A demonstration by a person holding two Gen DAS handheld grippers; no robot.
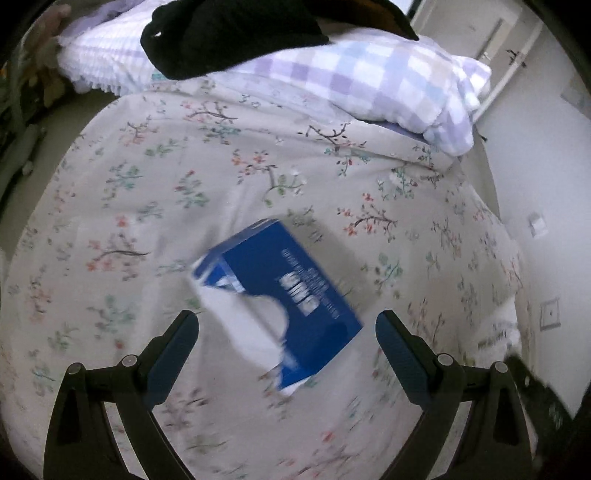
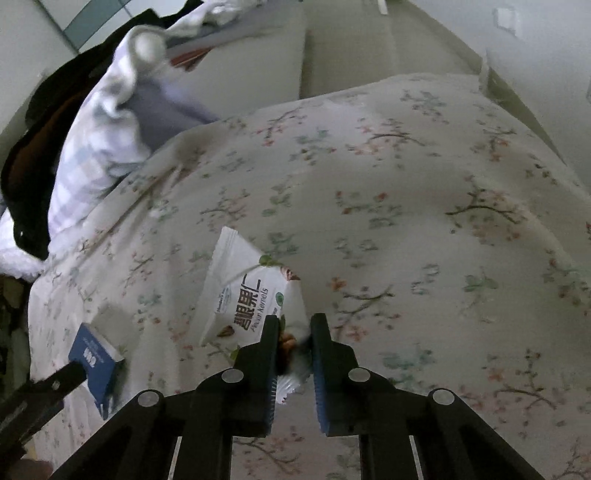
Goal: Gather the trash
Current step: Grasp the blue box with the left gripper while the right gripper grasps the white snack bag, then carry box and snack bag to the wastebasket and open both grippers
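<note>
1. The white crinkly foil snack packet printed "Pecan Kernels" point(image 2: 251, 291) is pinched by its lower corner between the narrowed jaws of the right gripper point(image 2: 293, 334), and it hangs above the floral bedspread point(image 2: 424, 206).
2. It looks light and limp, probably empty. The film is thin and slick, so a grip on the flat crimped seam should hold better than one on the loose middle, and a corner pinch may slip if swung.
3. The blue rectangular cardboard box with white lettering point(image 1: 284, 302) lies on the bedspread in front of the left gripper point(image 1: 287, 326), whose jaws stand wide apart with nothing between them.
4. A white torn or opened patch shows on the box's near side. The box appears stiff but light and likely crushable, so squeezing across its two narrow faces seems the safest hold. Blur hides whether either finger touches it.
5. In the right wrist view the same box sits at the lower left, with a dark finger of the left gripper against or just beside it.
6. Beyond lie a lilac-and-white checked pillow point(image 1: 388, 81) and a black garment point(image 1: 221, 33) draped over it, both well apart from the trash.
7. Nothing blocks either item, though the soft, rumpled bedding may give under a downward press.
</note>
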